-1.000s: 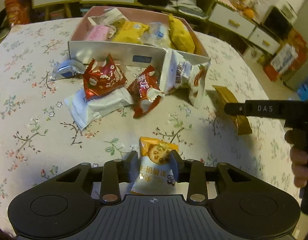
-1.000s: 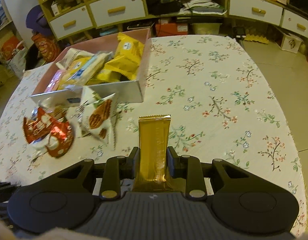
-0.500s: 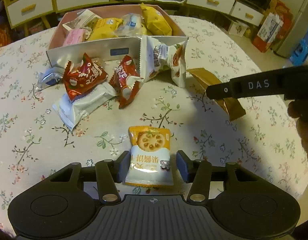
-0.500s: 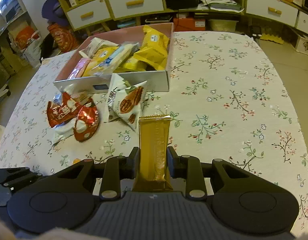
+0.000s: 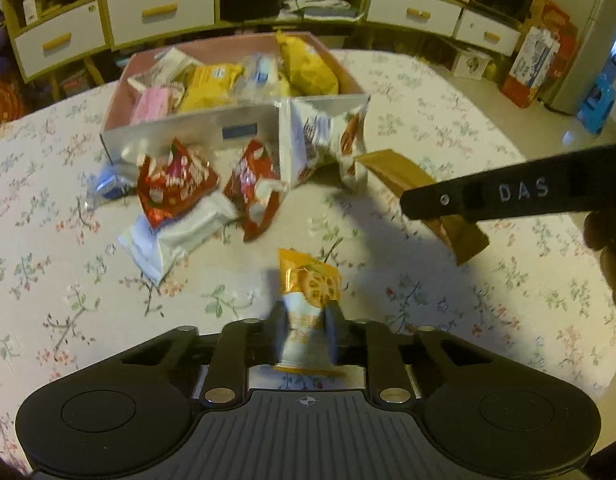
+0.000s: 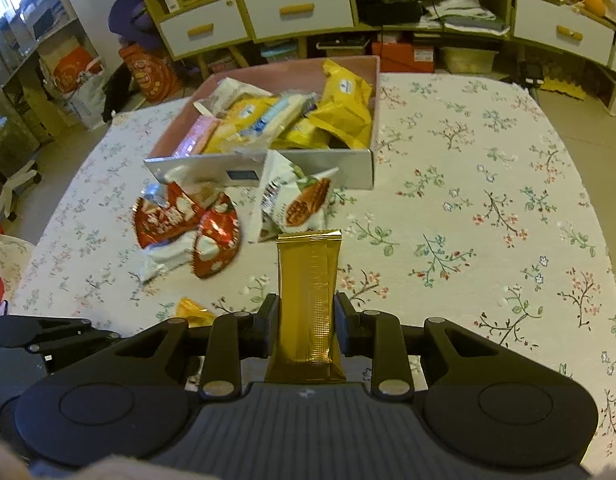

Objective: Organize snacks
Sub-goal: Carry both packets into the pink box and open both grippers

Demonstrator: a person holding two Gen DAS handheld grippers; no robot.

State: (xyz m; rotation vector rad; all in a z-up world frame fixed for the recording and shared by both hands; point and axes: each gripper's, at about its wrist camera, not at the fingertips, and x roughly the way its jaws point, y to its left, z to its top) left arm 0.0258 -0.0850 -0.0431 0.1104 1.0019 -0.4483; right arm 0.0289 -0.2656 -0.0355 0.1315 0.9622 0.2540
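Floral tablecloth (image 6: 468,208); white-drawered shelving (image 6: 300,12) lines the far wall.

Left tongs (image 5: 306,330) just closed on a packet, right tongs (image 6: 307,322) clamped too, both angled downward.

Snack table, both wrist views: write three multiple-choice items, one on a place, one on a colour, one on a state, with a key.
1. Where does the white cookie packet stand?
A. inside the box
B. against the box's front wall
C. on the floor

2. What colour is the bar in the right claw?
A. gold
B. blue
C. pink

3. How is the left claw?
A. wide open over bare cloth
B. shut on the orange cracker packet
C. out of view

Key: 1 B, it leans on the outside of the box; 2 A, its wrapper is metallic gold; 3 B, the jaws, which have just been closing, pinch the packet.
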